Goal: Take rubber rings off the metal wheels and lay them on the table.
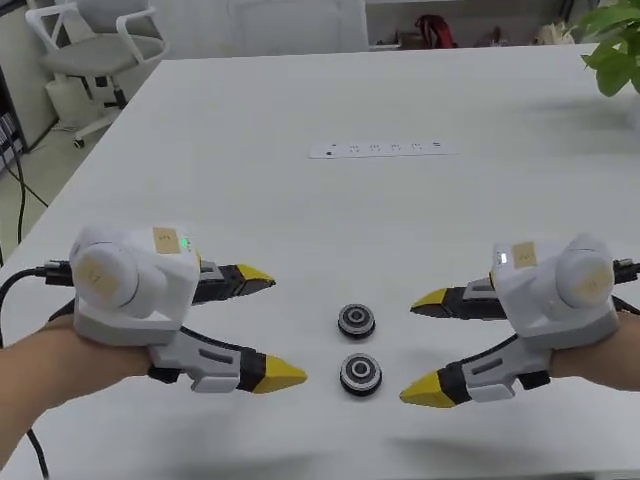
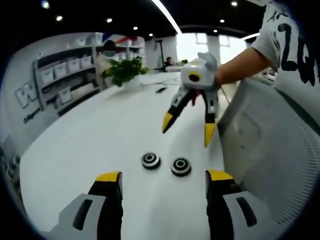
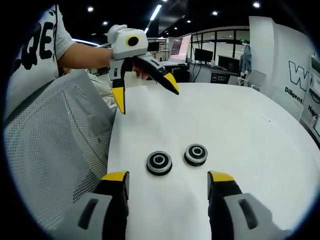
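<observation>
Two small metal wheels lie flat on the white table (image 1: 300,200), each with a black rubber ring around it: a far wheel (image 1: 356,320) (image 2: 150,160) (image 3: 196,154) and a near wheel (image 1: 360,373) (image 2: 181,166) (image 3: 159,162). My left gripper (image 1: 272,325) (image 2: 164,176) (image 3: 146,94) hovers open just left of them with its yellow tips pointing at the pair. Opposite it, my right gripper (image 1: 425,345) (image 3: 168,176) (image 2: 188,129) is open too, a short way right of the wheels. Neither gripper touches a wheel, and nothing is between the jaws.
A white power strip (image 1: 383,150) lies farther back on the table. A green plant (image 1: 615,45) is at the far right corner and an office chair (image 1: 100,40) stands beyond the far left. A mesh chair back (image 3: 55,145) is at the table's near edge.
</observation>
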{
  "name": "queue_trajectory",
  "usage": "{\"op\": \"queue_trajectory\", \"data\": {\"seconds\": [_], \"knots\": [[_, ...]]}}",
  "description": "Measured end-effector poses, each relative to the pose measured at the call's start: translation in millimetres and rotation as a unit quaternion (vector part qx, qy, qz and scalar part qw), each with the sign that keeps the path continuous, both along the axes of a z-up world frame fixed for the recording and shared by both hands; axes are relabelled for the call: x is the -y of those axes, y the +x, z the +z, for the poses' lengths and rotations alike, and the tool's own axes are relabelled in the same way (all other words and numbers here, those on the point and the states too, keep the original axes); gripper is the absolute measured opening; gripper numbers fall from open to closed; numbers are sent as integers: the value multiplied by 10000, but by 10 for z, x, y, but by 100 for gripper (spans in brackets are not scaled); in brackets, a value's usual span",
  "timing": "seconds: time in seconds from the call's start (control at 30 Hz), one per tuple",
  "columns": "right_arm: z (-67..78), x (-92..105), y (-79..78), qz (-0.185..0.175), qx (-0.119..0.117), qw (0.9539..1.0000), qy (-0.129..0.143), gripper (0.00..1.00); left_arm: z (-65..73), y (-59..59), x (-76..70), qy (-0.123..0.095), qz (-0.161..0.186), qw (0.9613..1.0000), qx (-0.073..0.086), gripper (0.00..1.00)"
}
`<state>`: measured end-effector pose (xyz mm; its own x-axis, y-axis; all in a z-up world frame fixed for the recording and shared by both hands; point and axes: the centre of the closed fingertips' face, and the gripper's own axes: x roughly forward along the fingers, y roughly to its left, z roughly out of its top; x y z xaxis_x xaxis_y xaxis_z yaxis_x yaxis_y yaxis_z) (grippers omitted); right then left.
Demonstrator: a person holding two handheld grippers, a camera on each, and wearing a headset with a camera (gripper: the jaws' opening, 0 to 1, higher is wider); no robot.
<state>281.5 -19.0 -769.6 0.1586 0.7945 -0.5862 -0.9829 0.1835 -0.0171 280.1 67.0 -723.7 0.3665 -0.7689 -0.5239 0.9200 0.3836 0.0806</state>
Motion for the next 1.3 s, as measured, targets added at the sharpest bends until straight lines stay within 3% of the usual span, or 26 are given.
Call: {"op": "queue_trajectory", "data": {"seconds": [0.33, 0.83, 1.3], "knots": [[-79, -52, 11, 34, -103, 9999, -39, 54, -92, 17, 118, 32, -175, 9998, -60, 64], [-204, -120, -20, 73, -368, 9993, -35, 41, -287, -16, 230, 59, -304, 9990, -332, 56], [-214, -147, 24, 29, -379, 9992, 90, 29, -329, -10, 304, 55, -337, 9986, -407, 51]]}}
